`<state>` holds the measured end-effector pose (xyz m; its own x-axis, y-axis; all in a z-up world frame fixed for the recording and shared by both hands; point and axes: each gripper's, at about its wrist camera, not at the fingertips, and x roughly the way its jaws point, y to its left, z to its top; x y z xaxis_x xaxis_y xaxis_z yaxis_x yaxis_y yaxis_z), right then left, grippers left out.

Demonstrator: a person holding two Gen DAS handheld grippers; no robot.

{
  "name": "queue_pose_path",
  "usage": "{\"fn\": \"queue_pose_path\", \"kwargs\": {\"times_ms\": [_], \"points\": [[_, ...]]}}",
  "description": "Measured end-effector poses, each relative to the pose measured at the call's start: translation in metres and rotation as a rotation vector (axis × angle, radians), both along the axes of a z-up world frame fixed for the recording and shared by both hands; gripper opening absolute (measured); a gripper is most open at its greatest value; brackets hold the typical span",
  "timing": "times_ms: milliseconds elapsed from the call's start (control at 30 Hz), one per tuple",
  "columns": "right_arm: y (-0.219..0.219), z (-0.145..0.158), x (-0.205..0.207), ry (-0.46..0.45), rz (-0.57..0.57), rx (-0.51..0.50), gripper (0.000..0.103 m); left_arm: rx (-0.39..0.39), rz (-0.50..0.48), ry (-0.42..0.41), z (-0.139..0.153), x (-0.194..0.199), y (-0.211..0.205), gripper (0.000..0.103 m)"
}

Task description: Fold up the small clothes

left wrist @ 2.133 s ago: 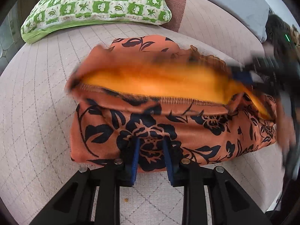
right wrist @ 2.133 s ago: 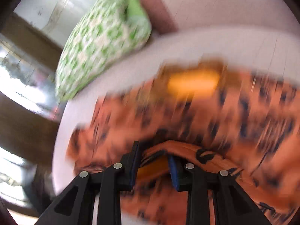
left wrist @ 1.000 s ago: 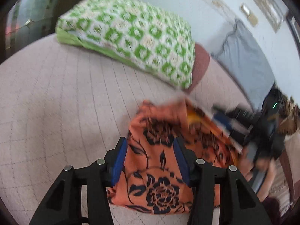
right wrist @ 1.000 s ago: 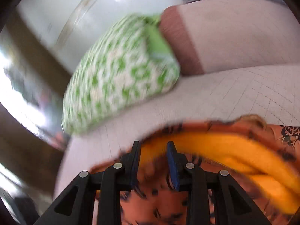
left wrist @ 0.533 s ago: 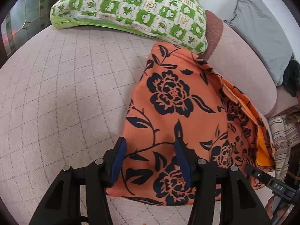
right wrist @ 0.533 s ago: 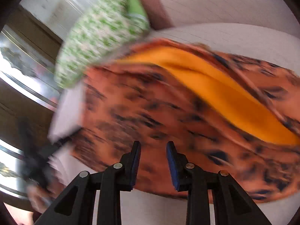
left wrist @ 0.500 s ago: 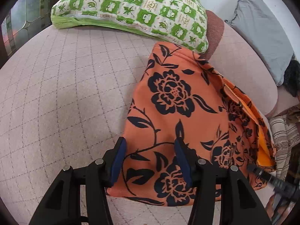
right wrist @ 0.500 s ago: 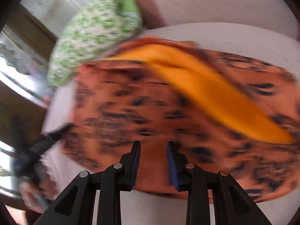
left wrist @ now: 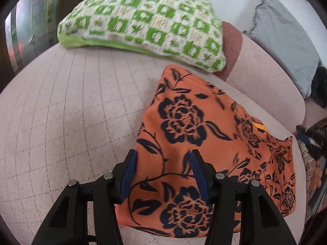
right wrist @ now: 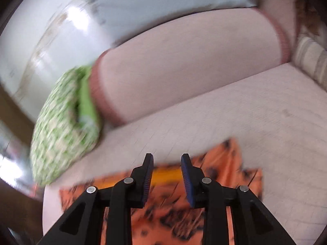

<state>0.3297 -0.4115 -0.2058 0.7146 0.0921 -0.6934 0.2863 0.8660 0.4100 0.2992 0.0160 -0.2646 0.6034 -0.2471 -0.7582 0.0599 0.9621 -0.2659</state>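
An orange garment [left wrist: 184, 122] with black flowers lies folded on the quilted pink cushion [left wrist: 71, 112]. My left gripper [left wrist: 163, 163] hovers low over its near left corner. Its jaws stand open and the cloth runs flat beneath them, unpinched. The right wrist view is blurred. In it my right gripper [right wrist: 166, 161] sits above the garment's [right wrist: 224, 163] far edge, where a strip of yellow lining shows. Its jaws are opening slightly with nothing between them. The left wrist view catches the right gripper [left wrist: 306, 140] at the far right edge, beside the garment.
A green-and-white patterned pillow [left wrist: 143, 20] lies at the back left, close to the garment's far corner. The pink backrest [right wrist: 184, 71] runs behind, with a grey cloth [left wrist: 286, 40] above it. Striped fabric [right wrist: 310, 61] sits at the right end. A hand [left wrist: 314, 181] shows at the right.
The right gripper has swung off the garment, which filled its view half a second ago. The yellow lining is now nearly covered. The left gripper has hardly moved.
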Motion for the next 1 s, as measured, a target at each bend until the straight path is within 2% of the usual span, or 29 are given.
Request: {"fn": "queue_pose_path", "kwargs": {"times_ms": [100,267,300,367,433,500,567,667,767,867,967,1000], "points": [[0.032,-0.015,-0.018,0.065,0.125,-0.043,0.031,0.008,-0.022,0.002,-0.001,-0.004,-0.009,0.055],[0.059,-0.046,-0.017,0.155,0.170,-0.104,0.031,0.153,-0.012,0.046,-0.011,0.003,-0.018,0.055],[0.061,-0.052,-0.007,0.182,0.172,-0.103,0.032,0.163,0.000,0.063,-0.013,0.006,-0.015,0.055],[0.068,-0.074,0.021,0.275,0.164,-0.170,0.031,0.108,0.024,0.101,-0.018,0.012,-0.005,0.055],[0.070,-0.074,0.039,0.241,0.128,-0.227,0.031,0.077,0.040,0.116,-0.020,0.015,0.003,0.058],[0.077,-0.071,0.053,0.266,0.109,-0.281,0.031,0.070,0.045,0.119,-0.019,0.016,0.007,0.058],[0.082,-0.061,0.058,0.276,0.083,-0.276,0.032,0.055,0.054,0.124,-0.017,0.015,0.008,0.058],[0.106,-0.030,0.052,0.174,0.202,-0.195,0.032,0.031,0.079,0.124,-0.011,0.010,0.016,0.058],[0.147,-0.019,0.054,0.182,0.337,-0.133,0.033,0.042,0.085,0.104,-0.005,0.003,0.020,0.058],[0.192,-0.032,0.064,0.249,0.440,-0.121,0.033,0.072,0.047,0.096,-0.003,0.000,0.014,0.058],[0.224,-0.057,0.085,0.302,0.436,-0.210,0.033,0.104,0.026,0.116,-0.010,0.002,0.010,0.058],[0.231,-0.060,0.093,0.280,0.417,-0.240,0.033,0.108,0.024,0.118,-0.011,0.003,0.010,0.058]]}}
